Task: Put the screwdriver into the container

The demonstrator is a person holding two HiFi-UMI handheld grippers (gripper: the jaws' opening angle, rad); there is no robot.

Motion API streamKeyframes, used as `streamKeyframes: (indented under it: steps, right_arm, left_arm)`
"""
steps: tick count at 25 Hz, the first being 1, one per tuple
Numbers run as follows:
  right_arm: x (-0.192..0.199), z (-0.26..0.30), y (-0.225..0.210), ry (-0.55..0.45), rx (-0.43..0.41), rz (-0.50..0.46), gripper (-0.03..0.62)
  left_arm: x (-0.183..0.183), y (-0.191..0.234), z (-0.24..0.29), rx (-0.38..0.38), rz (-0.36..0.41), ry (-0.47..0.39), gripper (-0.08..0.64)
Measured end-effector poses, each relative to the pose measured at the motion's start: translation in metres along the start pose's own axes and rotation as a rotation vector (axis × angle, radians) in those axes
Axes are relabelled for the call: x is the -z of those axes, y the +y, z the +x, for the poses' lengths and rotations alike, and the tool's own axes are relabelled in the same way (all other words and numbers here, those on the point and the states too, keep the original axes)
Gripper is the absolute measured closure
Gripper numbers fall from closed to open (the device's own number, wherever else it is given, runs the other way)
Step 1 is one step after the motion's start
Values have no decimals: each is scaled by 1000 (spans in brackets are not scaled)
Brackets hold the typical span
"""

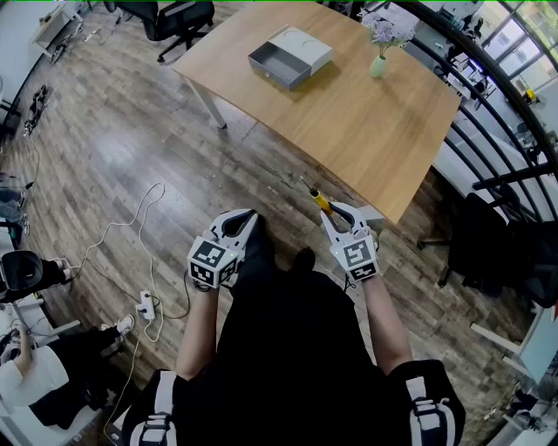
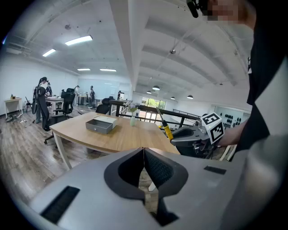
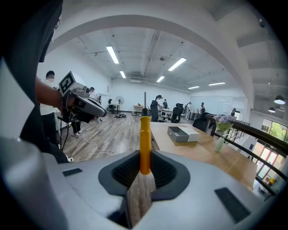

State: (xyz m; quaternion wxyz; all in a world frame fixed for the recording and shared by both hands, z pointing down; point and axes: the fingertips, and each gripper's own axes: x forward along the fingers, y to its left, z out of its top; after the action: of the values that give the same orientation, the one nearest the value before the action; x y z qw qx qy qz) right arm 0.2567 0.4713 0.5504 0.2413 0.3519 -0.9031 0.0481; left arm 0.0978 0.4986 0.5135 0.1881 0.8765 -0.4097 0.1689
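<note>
My right gripper (image 1: 336, 210) is shut on a yellow-handled screwdriver (image 1: 319, 199), whose thin shaft points up and away toward the table. In the right gripper view the yellow handle (image 3: 144, 143) stands upright between the jaws. The container is a grey open drawer box with a white lid (image 1: 289, 57), resting on the far part of the wooden table (image 1: 366, 131); it also shows as the box (image 3: 183, 133) and the box (image 2: 102, 124). My left gripper (image 1: 243, 220) is shut with nothing in it, held level with the right one, over the floor near my body.
A small vase of flowers (image 1: 382, 48) stands on the table right of the box. White cable and a power strip (image 1: 146, 305) lie on the wood floor at left. Office chairs (image 1: 179, 17) stand beyond the table, a dark railing (image 1: 488, 96) runs along the right.
</note>
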Motion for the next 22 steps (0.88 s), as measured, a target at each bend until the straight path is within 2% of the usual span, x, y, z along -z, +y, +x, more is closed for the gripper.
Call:
streamKeyframes:
  steps: [10,14,19,22]
  right_arm:
    - [-31,52,7,9,-5,-5,509]
    - [-46,77,22,13,-36,-37,509]
    - [-55,101,37,44,-78,-135,509]
    - [-56,112,37,61,-80,-125,509]
  left_arm:
    - [-19,65,-7,9,13,-8,535]
    - [-24,89,-11,9,12,-5,535]
    - [-27,111,-8,9,-1,-9,535]
    - [-28,125,-6,10,-13,-14,535]
